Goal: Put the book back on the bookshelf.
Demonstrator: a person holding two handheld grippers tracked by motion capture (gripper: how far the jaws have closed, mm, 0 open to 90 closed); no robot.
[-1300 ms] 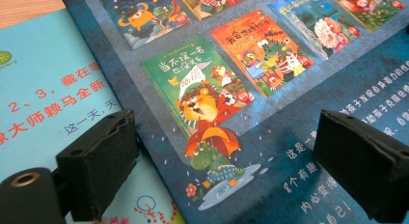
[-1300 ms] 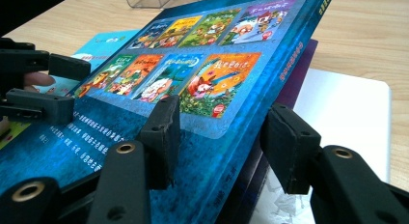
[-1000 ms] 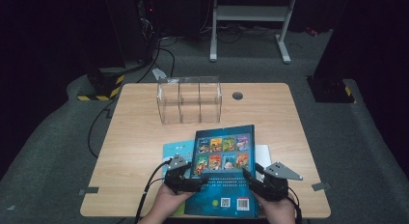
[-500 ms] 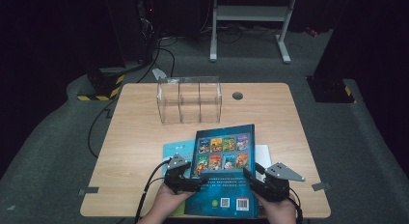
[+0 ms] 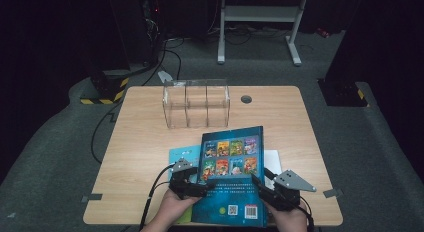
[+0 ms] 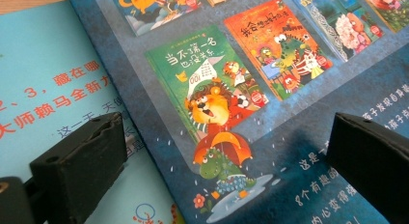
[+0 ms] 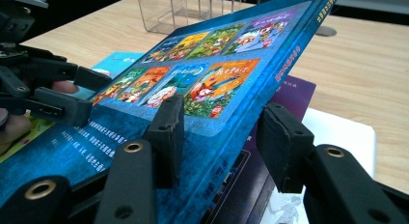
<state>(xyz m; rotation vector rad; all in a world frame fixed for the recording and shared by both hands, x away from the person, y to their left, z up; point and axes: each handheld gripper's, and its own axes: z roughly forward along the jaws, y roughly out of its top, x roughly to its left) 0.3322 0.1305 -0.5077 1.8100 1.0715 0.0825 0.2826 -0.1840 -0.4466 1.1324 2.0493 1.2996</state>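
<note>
Little has shifted since a second ago: both hands and the blue book (image 5: 232,179) hold their places at the lower centre of the high view, though the left gripper (image 5: 192,187) has just been opening its jaws, which now stand spread over the book's left edge without pressing it. On the other side, the right gripper (image 5: 272,192) straddles the tilted book's right edge, its jaws parted just off the cover. Beneath lies a light-blue booklet (image 5: 182,154); a clear box (image 5: 196,103) stands beyond on the table (image 5: 280,117).
</note>
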